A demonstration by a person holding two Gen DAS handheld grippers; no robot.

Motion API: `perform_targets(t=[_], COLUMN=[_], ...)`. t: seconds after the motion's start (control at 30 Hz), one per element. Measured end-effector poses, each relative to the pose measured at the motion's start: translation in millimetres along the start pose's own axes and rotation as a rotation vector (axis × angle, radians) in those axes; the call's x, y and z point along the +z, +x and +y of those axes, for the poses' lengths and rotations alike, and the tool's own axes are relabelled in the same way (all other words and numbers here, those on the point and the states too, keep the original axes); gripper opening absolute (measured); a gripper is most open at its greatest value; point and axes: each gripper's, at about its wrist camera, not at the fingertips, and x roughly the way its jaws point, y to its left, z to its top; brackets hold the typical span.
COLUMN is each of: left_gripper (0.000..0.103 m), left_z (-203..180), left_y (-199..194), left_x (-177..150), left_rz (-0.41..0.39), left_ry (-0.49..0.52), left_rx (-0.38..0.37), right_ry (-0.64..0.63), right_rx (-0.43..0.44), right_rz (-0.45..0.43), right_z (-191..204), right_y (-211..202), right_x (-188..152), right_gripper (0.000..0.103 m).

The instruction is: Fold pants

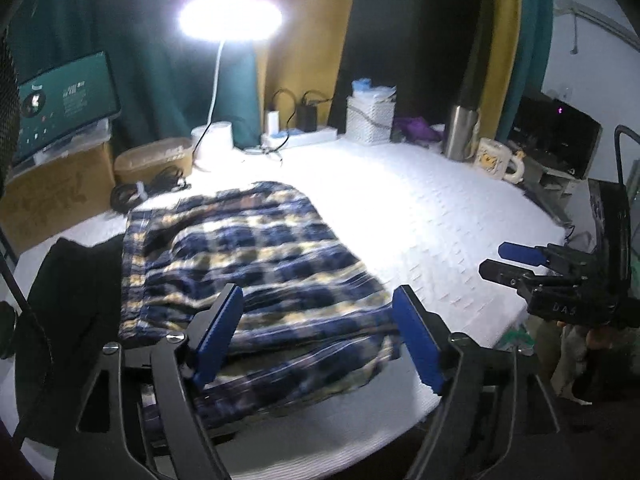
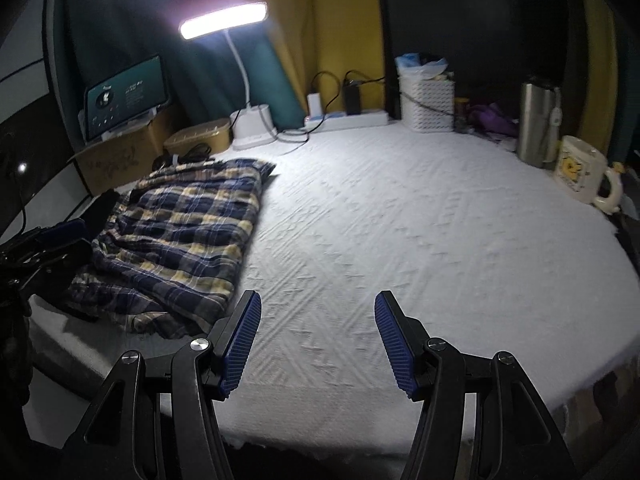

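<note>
The plaid pants lie folded at the desk's left. Left gripper and right gripper both gape empty; only a final tidy seems left.

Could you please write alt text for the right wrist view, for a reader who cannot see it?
The open right gripper hovers, holding nothing, over a white textured table cover. Folded plaid pants lie to its left near the table's edge. At the back stand a lit desk lamp, a tablet, a white basket, a steel flask and a mug.
</note>
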Motion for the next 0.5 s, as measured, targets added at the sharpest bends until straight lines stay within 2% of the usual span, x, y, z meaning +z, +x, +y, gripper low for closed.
perform_targets(t=[0.13,0.27,0.37,0.47,0.5], left_gripper=[0.079,0.090,0.093,0.095,0.096], left_z=[-12.7,-26.9,-34.8,-37.0,-37.5], left_y=[-8.0,-17.8,-28.1,-40.6,-46.5], left_x=[5.8,11.8,15.9,20.4,22.2], left_rz=[-0.036,-0.085,-0.129,-0.176,-0.200], left_ry=[0.003,0.016,0.018,-0.002,-0.008], left_rx=[-0.016,-0.027,-0.036,-0.047,-0.047], right_ry=[0.012,0.028,0.036,0.037,0.033], right_rx=[-0.025,-0.051,-0.073,-0.088,-0.096], right_rz=[-0.045,-0.089,-0.124,-0.164,-0.179], right_z=[-11.0,-22.5,-29.2,-32.5,-32.8], right_y=[-21.9,-44.5,-61.8,-79.4,-85.7], right_x=[-1.1,-0.2,0.7,2.0,2.6], right_gripper=[0.061,0.062,0.062,0.074,0.074])
